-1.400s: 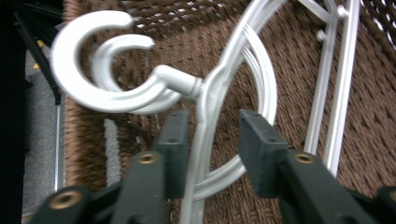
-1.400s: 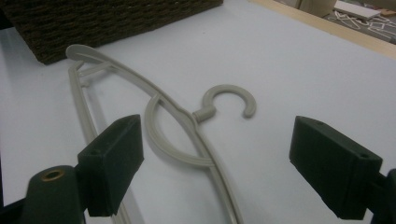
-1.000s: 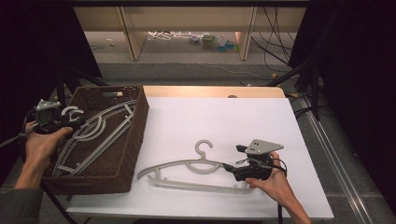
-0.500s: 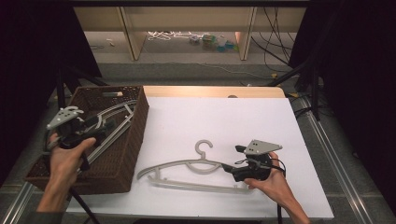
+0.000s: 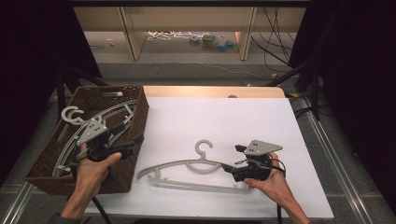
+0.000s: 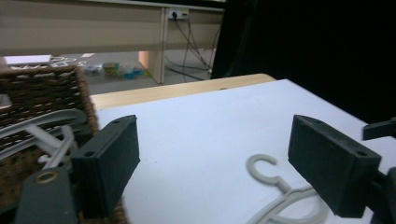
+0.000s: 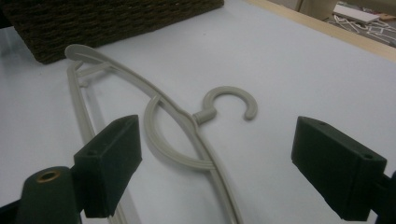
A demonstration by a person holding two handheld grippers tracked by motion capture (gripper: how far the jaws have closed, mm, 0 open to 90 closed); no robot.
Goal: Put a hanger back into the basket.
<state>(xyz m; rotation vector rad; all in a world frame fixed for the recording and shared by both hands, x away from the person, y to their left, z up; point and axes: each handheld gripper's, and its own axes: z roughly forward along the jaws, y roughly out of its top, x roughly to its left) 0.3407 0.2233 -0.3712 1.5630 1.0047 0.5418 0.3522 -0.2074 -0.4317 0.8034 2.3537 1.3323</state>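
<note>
White table: right claw [image 5: 227,168] open astride hanger [image 5: 187,167], touching nothing.

Lab: black curtains [image 5: 359,70], loose floor cables [image 5: 280,28].

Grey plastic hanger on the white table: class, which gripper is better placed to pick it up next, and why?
Right. The right gripper sits at the grey plastic hanger, jaws open with the hanger between them. The left gripper is over the brown wicker basket, farther off.
</note>
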